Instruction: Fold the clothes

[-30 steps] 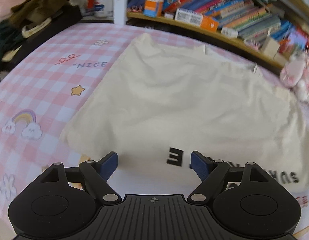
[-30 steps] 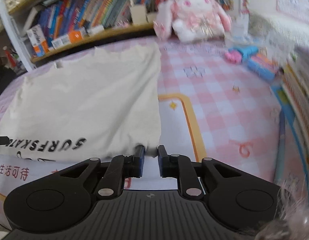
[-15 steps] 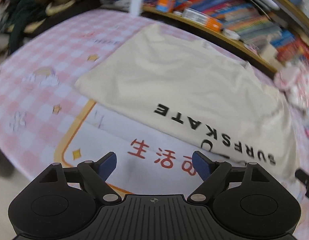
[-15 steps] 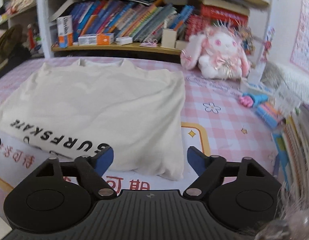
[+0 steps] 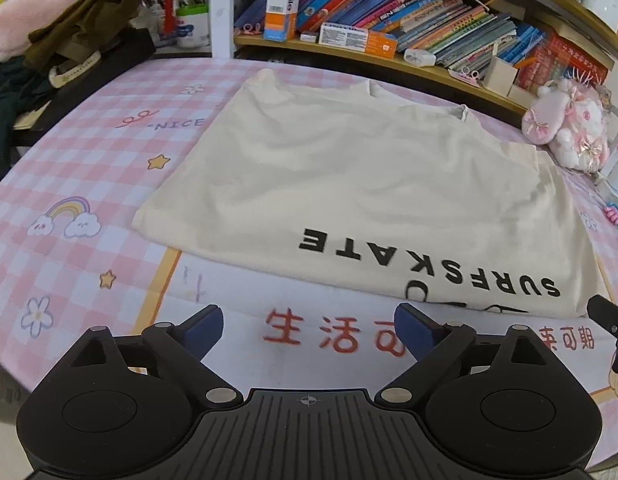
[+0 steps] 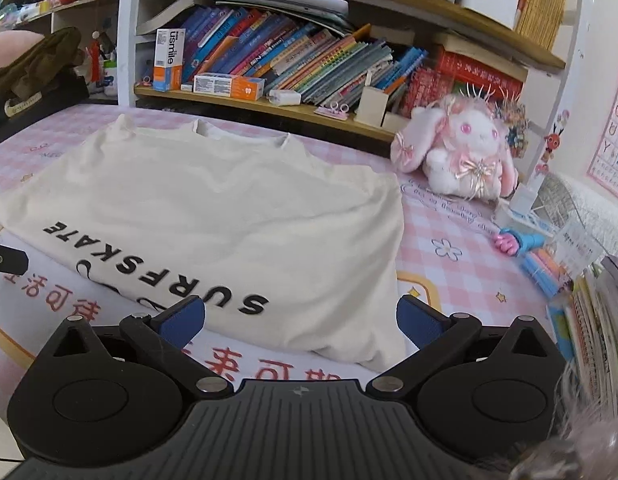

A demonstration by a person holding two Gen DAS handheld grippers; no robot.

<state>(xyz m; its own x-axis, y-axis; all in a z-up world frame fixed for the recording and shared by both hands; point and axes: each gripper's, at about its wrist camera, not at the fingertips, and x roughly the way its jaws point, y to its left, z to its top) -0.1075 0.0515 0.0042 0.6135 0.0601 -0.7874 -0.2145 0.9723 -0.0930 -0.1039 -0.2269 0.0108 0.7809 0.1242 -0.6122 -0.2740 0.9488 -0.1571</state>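
Note:
A cream T-shirt (image 5: 349, 184) lies flat on the pink checked table, folded up from the bottom so black SURFSKATE lettering (image 5: 429, 268) runs along its near edge. The same cream T-shirt (image 6: 213, 216) fills the left half of the right wrist view. My left gripper (image 5: 309, 330) hovers open in front of the shirt's near edge, nothing between its blue pads. My right gripper (image 6: 301, 320) is open too, held just above the shirt's near right corner (image 6: 373, 360). The right gripper's tip (image 5: 609, 320) shows at the right edge of the left wrist view.
A bookshelf (image 6: 309, 68) packed with books and boxes runs behind the table. A pink plush rabbit (image 6: 457, 152) sits at the back right, with toys and books (image 6: 549, 264) along the right side. Dark clothes (image 5: 61, 48) are piled at the far left.
A second ago my right gripper was shut on the shirt's corner; it has let go and opened. Both grippers have drawn back and risen, bringing the folded shirt fully into view.

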